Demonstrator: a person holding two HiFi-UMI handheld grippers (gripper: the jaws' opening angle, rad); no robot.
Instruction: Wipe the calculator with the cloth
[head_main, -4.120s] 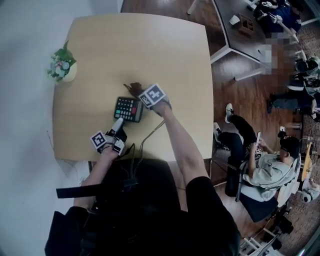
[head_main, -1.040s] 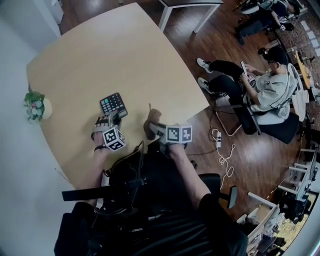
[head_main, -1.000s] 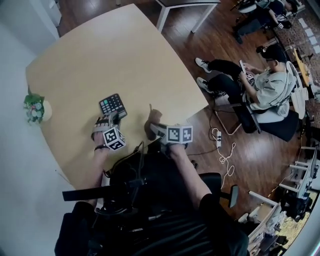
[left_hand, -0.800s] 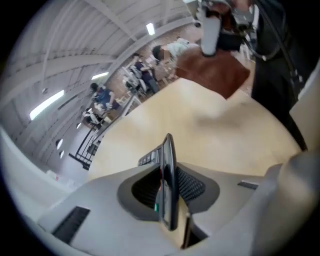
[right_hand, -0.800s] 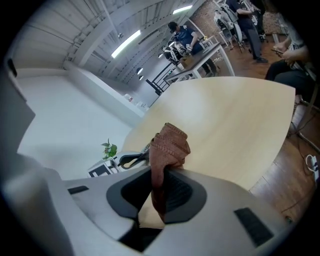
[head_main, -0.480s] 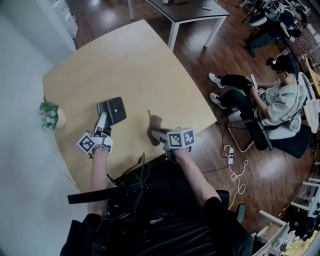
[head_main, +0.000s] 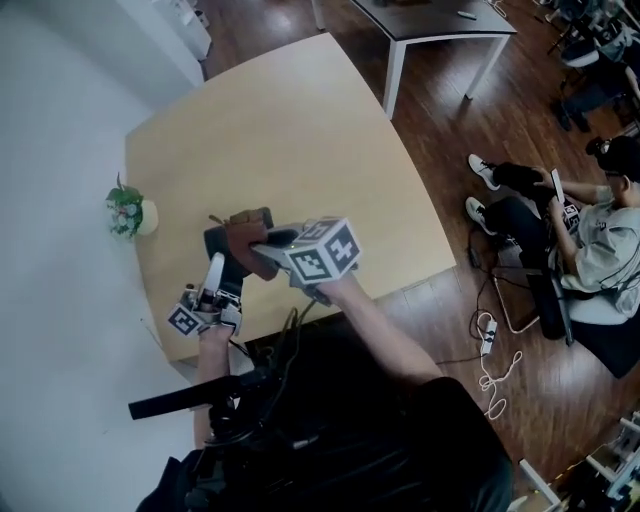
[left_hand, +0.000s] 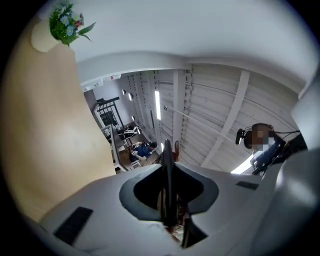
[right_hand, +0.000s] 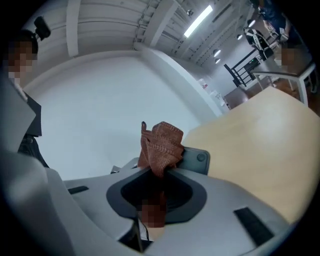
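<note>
Left gripper (left_hand: 167, 167) fingers, just closed, pinched the flat dark plastic calculator (head_main: 220, 244) at its 6 o'clock edge. Right gripper (right_hand: 162, 167) fingers pinched the bunched brown woven cloth (right_hand: 161, 144) over the pale wooden bench (head_main: 300, 130).

The calculator (head_main: 215, 243) is a dark, flat slab held off the table in my left gripper (head_main: 216, 262), whose jaws have just been closing on it. Down those jaws it shows edge-on, a thin dark blade. The cloth (head_main: 245, 235), rust-brown and ribbed, is bunched in my right gripper (head_main: 265, 250), poking out at 12 o'clock and covering the calculator's 3 o'clock half.
</note>
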